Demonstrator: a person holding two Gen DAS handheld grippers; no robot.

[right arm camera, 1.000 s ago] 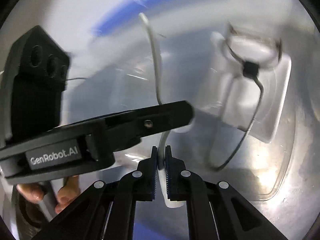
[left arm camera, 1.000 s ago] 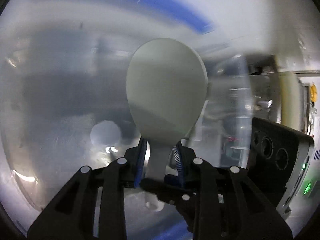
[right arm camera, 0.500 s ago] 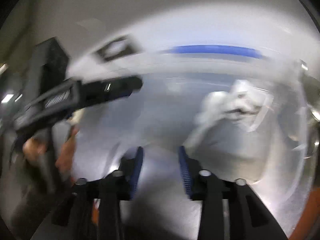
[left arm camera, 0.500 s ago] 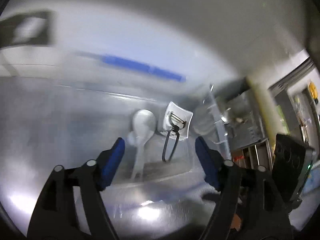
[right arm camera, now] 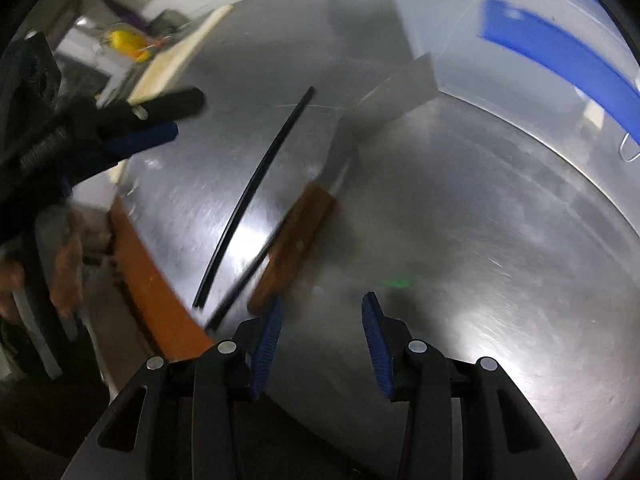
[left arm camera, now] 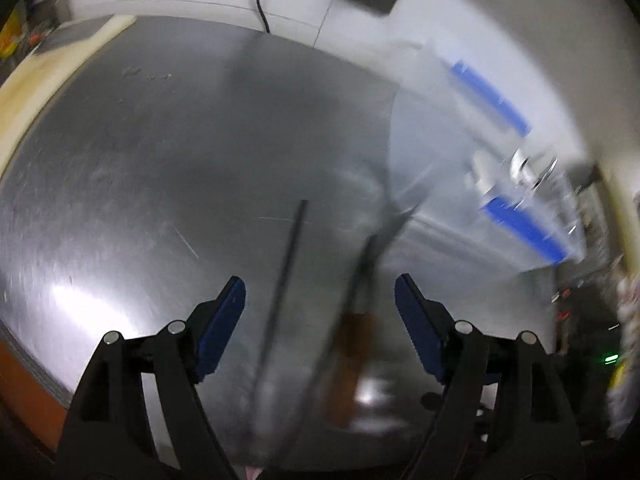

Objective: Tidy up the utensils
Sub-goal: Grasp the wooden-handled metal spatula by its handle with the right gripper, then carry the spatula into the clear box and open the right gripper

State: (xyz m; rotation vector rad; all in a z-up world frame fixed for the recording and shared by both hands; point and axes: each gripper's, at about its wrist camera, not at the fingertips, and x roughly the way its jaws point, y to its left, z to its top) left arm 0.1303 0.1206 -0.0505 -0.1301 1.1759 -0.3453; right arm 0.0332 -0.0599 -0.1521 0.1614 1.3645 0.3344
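I have both tools over a brushed steel table, scratched and glaring where the light hits it. My left gripper is spread wide with nothing between its blue ribbed pads; my right gripper is also apart, a bit narrower, and empty too.

The utensils lie flat on the steel in front of both. I count two black chopsticks: thin, straight rods. One chopstick lies alone; the second chopstick runs alongside the handle of a cleaver, touching or nearly so; the motion blur keeps me from saying which. There is one cleaver: a broad, flat, grey rectangular blade and a blocky brown wooden handle, its butt end just ahead of my right tool's left pad. In the left view the same handle is a smeared brown shape between my pads, below them on the table, with one chopstick to its left.

Beyond the blade sits one clear plastic bin with blue strips on its rim, smooth and translucent. In the left view the bin is heavily blurred, and something white and shiny shows inside that I cannot make out. One pale wooden board lies at the table's far left edge
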